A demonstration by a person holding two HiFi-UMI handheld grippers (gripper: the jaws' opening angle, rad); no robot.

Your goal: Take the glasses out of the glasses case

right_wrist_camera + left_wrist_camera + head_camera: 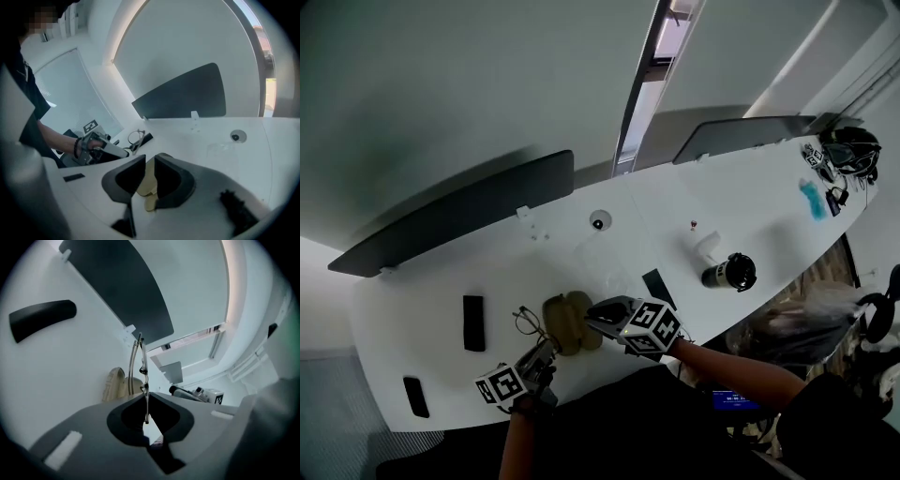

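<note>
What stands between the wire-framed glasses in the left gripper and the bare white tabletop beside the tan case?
Nothing visible. The left gripper holds the thin wire-framed glasses clear of the tan clamshell case, over bare white tabletop.

glasses (527, 322) left of case (567, 323), flask (729, 273) right
</note>
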